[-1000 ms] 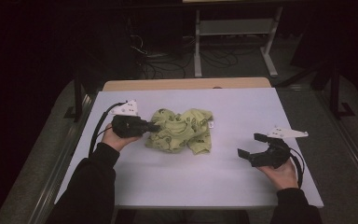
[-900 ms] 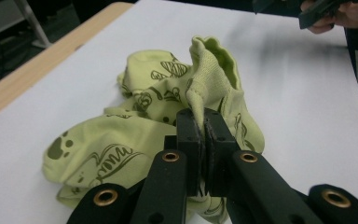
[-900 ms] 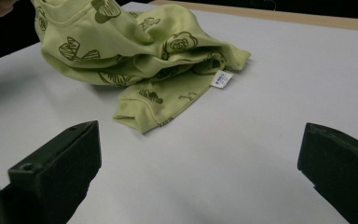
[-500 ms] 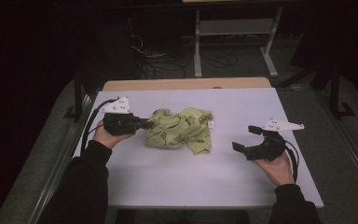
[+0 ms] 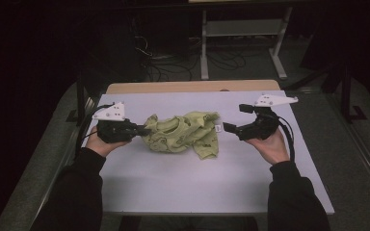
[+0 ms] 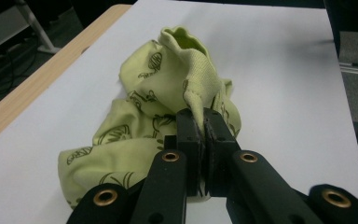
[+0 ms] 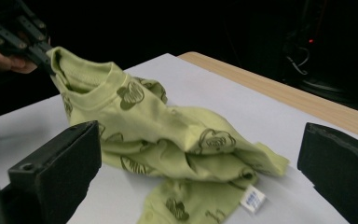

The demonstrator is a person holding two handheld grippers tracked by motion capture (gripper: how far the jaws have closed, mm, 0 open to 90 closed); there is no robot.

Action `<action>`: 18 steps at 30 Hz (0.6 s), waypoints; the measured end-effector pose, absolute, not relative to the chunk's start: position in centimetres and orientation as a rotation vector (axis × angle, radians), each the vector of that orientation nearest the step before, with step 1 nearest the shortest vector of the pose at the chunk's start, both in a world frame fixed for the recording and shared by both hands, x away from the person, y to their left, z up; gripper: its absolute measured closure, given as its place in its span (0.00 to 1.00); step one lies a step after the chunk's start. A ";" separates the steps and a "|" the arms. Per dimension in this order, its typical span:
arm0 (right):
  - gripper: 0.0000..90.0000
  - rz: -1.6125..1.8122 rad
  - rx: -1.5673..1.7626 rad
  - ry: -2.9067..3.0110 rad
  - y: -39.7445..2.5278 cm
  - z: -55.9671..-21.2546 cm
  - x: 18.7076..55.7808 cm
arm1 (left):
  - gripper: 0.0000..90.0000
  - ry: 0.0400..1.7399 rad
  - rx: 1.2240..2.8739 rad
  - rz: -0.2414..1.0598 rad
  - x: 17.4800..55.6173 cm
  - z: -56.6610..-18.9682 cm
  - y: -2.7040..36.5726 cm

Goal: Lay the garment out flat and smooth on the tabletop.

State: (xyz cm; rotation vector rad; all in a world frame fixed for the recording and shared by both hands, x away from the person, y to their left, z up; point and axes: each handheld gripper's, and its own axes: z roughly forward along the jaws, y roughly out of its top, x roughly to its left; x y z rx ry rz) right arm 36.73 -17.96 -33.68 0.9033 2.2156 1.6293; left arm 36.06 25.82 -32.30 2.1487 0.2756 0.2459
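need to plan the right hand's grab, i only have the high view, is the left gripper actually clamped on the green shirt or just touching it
Observer: Clamped. In the left gripper view the left gripper has its jaws closed on a ribbed edge of the green shirt.
Operator: and is my right one open
Observer: Yes. The right gripper shows its jaws wide apart, with the shirt lying between and beyond them, not touched.
Operator: anything on the near end to aim for
Observer: A small white label with blue print lies on the white table at the shirt's end nearest the right gripper.
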 end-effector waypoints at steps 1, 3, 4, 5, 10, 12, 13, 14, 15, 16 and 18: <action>0.00 1.632 0.902 2.225 -17.7 -33.6 37.0 | 0.97 0.277 2.149 0.241 36.0 -32.4 26.0; 0.00 1.634 0.886 2.243 -16.8 -33.3 37.8 | 0.97 0.276 2.149 0.228 35.8 -32.6 26.2; 0.00 1.633 0.883 2.258 -16.4 -33.2 38.2 | 0.97 0.278 2.147 0.225 35.8 -32.7 26.3; 0.00 1.633 0.873 2.271 -16.0 -33.1 38.6 | 0.97 0.277 2.146 0.222 35.7 -32.9 26.4; 0.00 1.626 0.840 2.339 -13.7 -33.1 39.9 | 0.97 0.277 2.135 0.196 35.5 -33.6 26.5; 0.00 1.619 0.822 2.376 -12.9 -33.2 40.1 | 0.97 0.274 2.135 0.193 35.4 -33.8 26.5; 0.00 1.613 0.816 2.394 -12.5 -33.3 40.3 | 0.97 0.274 2.132 0.191 35.3 -33.9 26.5; 0.00 1.608 0.808 2.411 -12.1 -33.4 40.4 | 0.96 0.278 2.125 0.187 35.3 -34.1 26.5; 0.00 1.605 0.799 2.429 -11.7 -33.5 40.5 | 0.96 0.279 2.121 0.178 35.2 -34.2 26.5; 0.00 1.606 0.800 2.443 -11.4 -33.6 40.6 | 0.96 0.277 2.126 0.171 35.1 -34.4 26.5; 0.00 1.611 0.793 2.465 -10.9 -33.9 40.8 | 0.96 0.271 2.138 0.166 34.9 -34.8 26.5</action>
